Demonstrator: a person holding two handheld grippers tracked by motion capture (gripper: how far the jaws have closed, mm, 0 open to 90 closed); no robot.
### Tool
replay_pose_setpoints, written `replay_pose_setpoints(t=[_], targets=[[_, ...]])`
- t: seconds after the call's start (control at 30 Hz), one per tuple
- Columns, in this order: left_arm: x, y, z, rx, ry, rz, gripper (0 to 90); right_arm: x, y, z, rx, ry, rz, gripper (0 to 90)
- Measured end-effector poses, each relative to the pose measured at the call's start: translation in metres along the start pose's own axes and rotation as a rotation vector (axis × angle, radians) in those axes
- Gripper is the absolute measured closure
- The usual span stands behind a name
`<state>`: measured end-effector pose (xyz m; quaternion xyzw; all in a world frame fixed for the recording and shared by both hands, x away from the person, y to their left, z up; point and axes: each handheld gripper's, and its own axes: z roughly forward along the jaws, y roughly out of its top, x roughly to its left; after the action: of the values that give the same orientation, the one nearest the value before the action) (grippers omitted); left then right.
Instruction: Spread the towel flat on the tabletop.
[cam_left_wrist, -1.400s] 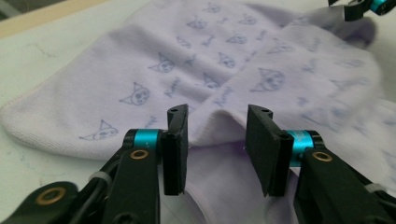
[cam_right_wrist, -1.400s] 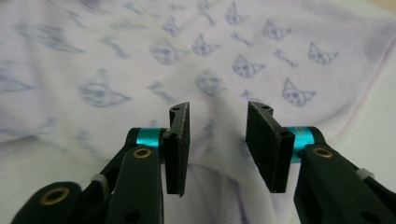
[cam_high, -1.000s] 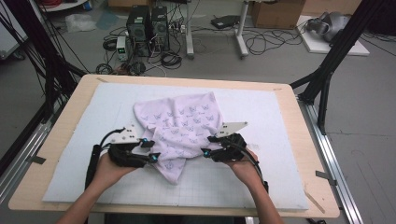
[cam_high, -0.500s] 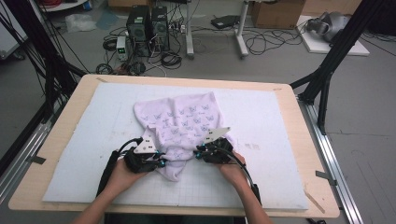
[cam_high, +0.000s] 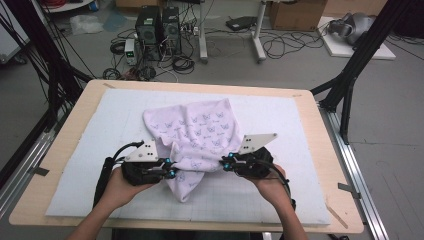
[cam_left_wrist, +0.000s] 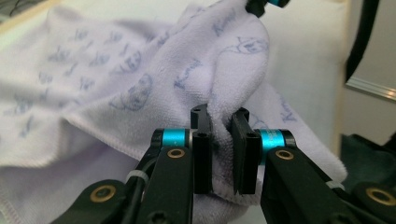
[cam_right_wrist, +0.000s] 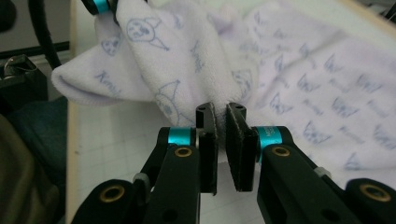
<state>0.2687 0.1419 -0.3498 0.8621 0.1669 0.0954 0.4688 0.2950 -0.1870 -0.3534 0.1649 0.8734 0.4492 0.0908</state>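
Pale lilac terry towel printed with small blue cat faces (cam_high: 195, 137) lies rumpled at the centre of the high view on the white gridded mat (cam_high: 300, 125); we see our left gripper (cam_high: 170, 167) and right gripper (cam_high: 226, 162), jaws just closing, each pinching its near edge
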Motion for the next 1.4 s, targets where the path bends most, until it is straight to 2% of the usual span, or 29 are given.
replay_pose_setpoints(t=[0.1,0.17,0.2,0.23,0.27,0.3,0.33,0.43,0.47,0.5,0.57,0.63,0.7,0.8,0.87,0.97,1.03,1.07,1.13,1.2,1.23,1.27,1.3,1.4], targets=[[-0.001,0.008,-0.006,-0.014,0.002,0.015,80.3,0.004,0.018,-0.018,-0.006,-0.017,-0.038,83.9],[0.010,0.006,-0.002,0.012,0.036,0.008,80.3,0.000,0.028,-0.018,0.019,-0.041,-0.063,83.8],[0.016,0.004,0.001,0.027,0.050,-0.001,80.3,-0.004,0.030,-0.012,0.028,-0.046,-0.063,83.8],[0.027,-0.003,0.009,0.058,0.073,-0.024,80.4,-0.009,0.031,-0.007,0.040,-0.047,-0.058,83.8],[0.034,-0.008,0.014,0.065,0.081,-0.052,80.4,-0.018,0.030,0.006,0.062,-0.048,-0.046,83.8],[0.045,-0.017,0.022,0.084,0.112,-0.079,80.4,-0.024,0.029,0.015,0.078,-0.047,-0.031,83.8],[0.055,-0.023,0.028,0.105,0.130,-0.106,80.4,-0.034,0.027,0.030,0.101,-0.050,-0.015,83.8],[0.079,-0.036,0.041,0.140,0.183,-0.176,80.2,-0.051,0.021,0.063,0.144,-0.055,0.020,83.6],[0.086,-0.039,0.043,0.134,0.184,-0.205,80.0,-0.058,0.018,0.075,0.157,-0.049,0.029,83.2],[0.090,-0.040,0.044,0.134,0.189,-0.216,79.5,-0.062,0.017,0.082,0.163,-0.046,0.052,82.4],[0.097,-0.043,0.044,0.132,0.189,-0.253,76.1,-0.069,0.015,0.088,0.149,-0.053,0.068,78.0],[0.096,-0.042,0.039,0.121,0.185,-0.261,67.6,-0.068,0.015,0.085,0.129,-0.068,0.084,70.4],[0.090,-0.039,0.028,0.102,0.177,-0.242,62.5,-0.064,0.016,0.075,0.107,-0.081,0.079,65.1],[0.078,-0.036,0.011,0.059,0.199,-0.201,53.3,-0.050,0.014,0.057,0.051,-0.115,0.060,63.4],[0.071,-0.036,0.002,0.040,0.195,-0.182,50.5,-0.039,0.009,0.047,0.038,-0.126,0.045,62.9],[0.062,-0.038,0.004,0.053,0.180,-0.158,47.2,-0.031,-0.003,0.044,0.044,-0.145,0.046,59.1],[0.061,-0.040,0.014,0.072,0.165,-0.163,46.9,-0.033,-0.009,0.047,0.072,-0.145,0.072,55.9],[0.061,-0.040,0.020,0.083,0.161,-0.163,47.0,-0.035,-0.011,0.050,0.062,-0.144,0.091,55.9],[0.062,-0.043,0.034,0.112,0.159,-0.158,51.0,-0.037,-0.013,0.058,0.069,-0.149,0.097,55.2],[0.063,-0.045,0.045,0.148,0.163,-0.148,65.7,-0.038,-0.014,0.068,0.096,-0.148,0.092,57.1],[0.064,-0.046,0.048,0.160,0.164,-0.140,73.2,-0.039,-0.015,0.074,0.112,-0.142,0.092,63.4],[0.066,-0.046,0.048,0.158,0.162,-0.145,80.4,-0.040,-0.017,0.078,0.132,-0.142,0.085,69.1],[0.067,-0.046,0.046,0.150,0.155,-0.150,83.6,-0.040,-0.018,0.080,0.144,-0.132,0.089,77.7],[0.067,-0.046,0.035,0.124,0.154,-0.159,86.4,-0.039,-0.021,0.078,0.156,-0.095,0.081,82.6]])
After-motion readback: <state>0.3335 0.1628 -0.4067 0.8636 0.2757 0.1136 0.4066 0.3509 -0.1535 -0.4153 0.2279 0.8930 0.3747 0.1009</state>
